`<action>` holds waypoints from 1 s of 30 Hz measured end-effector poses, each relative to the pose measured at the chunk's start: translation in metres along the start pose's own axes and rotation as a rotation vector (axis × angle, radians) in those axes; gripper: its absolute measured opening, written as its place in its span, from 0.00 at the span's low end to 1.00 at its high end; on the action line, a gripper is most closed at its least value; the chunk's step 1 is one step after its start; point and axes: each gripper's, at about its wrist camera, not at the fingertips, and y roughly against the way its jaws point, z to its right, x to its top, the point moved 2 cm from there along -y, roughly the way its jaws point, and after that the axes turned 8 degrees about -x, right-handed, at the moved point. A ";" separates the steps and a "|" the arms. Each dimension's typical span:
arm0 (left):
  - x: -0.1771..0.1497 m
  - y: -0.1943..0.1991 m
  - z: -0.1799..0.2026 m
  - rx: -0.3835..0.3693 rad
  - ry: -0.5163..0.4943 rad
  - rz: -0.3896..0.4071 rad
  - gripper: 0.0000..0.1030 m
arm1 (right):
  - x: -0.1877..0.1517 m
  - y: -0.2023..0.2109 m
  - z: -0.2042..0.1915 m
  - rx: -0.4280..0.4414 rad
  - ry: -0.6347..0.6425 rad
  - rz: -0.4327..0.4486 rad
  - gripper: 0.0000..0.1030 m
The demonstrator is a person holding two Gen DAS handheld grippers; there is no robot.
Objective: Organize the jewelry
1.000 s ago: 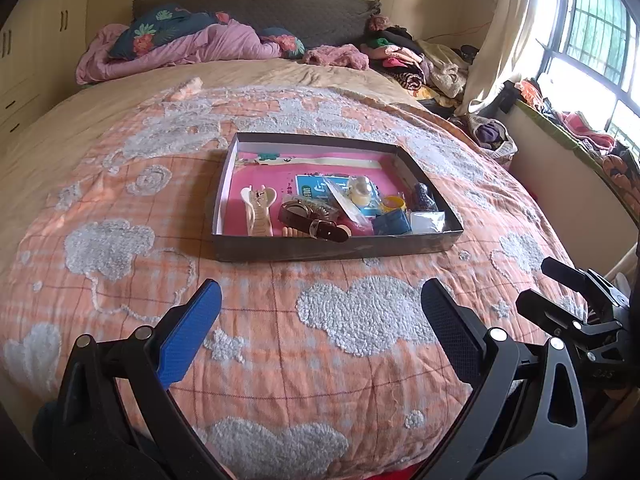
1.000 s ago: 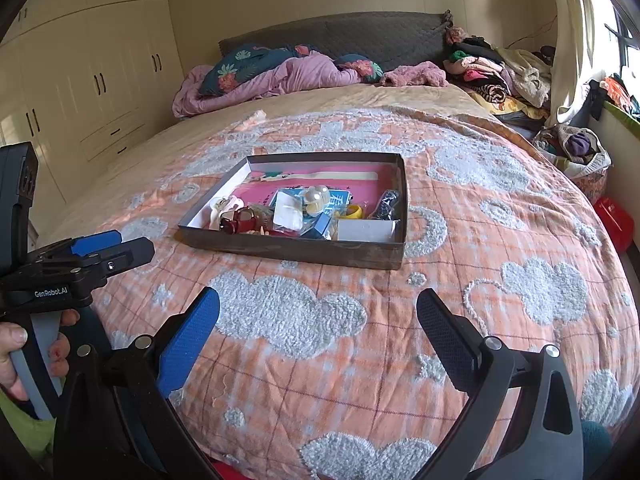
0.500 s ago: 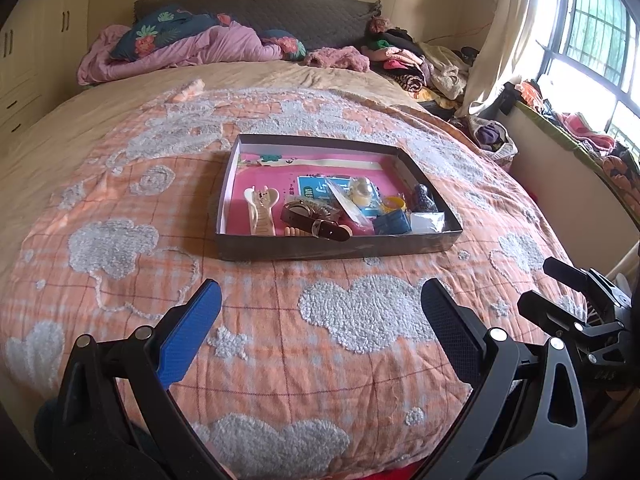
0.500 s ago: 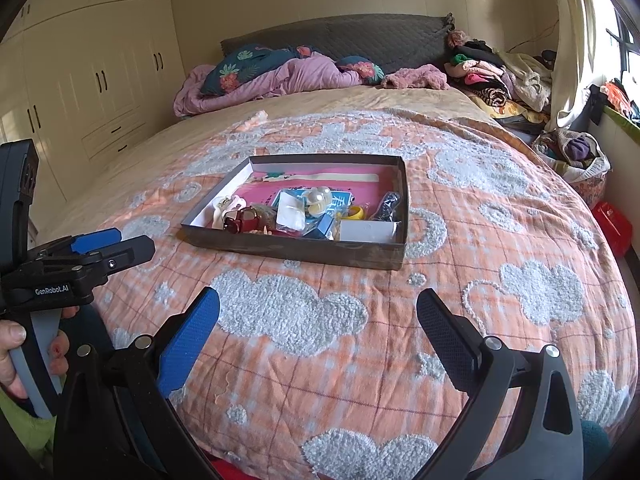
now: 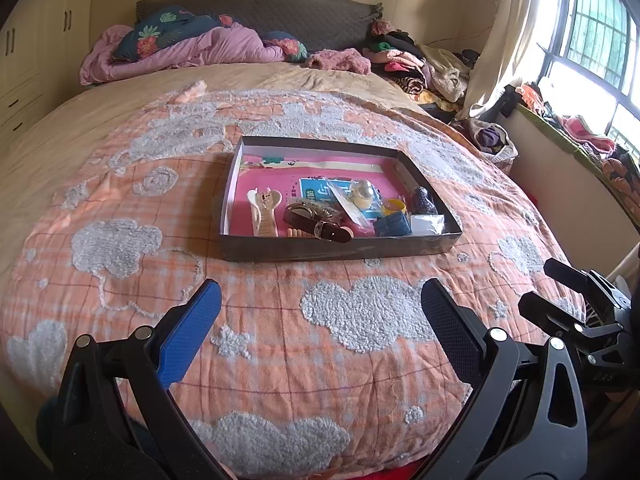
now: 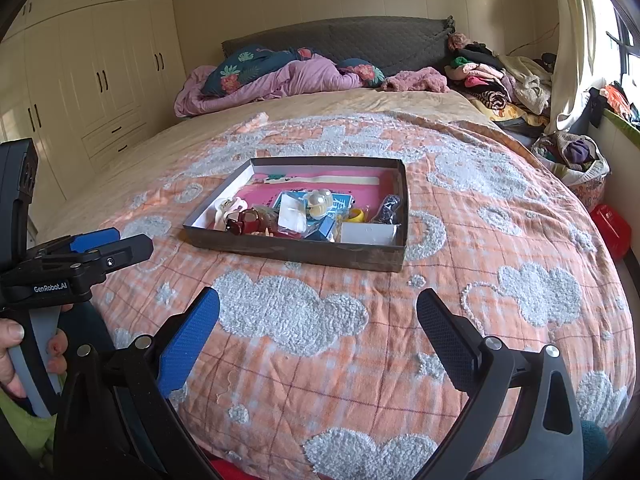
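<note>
A shallow dark box (image 5: 332, 249) with a pink lining sits on the bed; it also shows in the right wrist view (image 6: 296, 251). It holds a beige hair claw (image 5: 265, 211), a brown strap watch (image 5: 316, 224), a yellow ring (image 5: 394, 205), a pearl piece in a clear bag (image 5: 362, 196), a small blue box (image 5: 393, 225) and a white packet (image 5: 427, 224). My left gripper (image 5: 320, 320) is open and empty, well short of the box. My right gripper (image 6: 318, 326) is open and empty too, also short of it.
The bed has an orange quilt with grey clouds (image 5: 360, 316). Pillows and a purple duvet (image 5: 208, 50) lie at the headboard. Clothes (image 5: 412, 64) pile at the far right. A wardrobe (image 6: 80, 92) stands left. A red object (image 6: 610, 228) sits on the floor beside the bed.
Both views have shifted slightly; the box sits a little lower in each. Both grippers stay open and empty.
</note>
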 end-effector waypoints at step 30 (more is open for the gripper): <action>0.005 0.009 0.002 0.013 0.003 0.002 0.91 | 0.003 0.008 -0.003 -0.004 0.014 0.010 0.95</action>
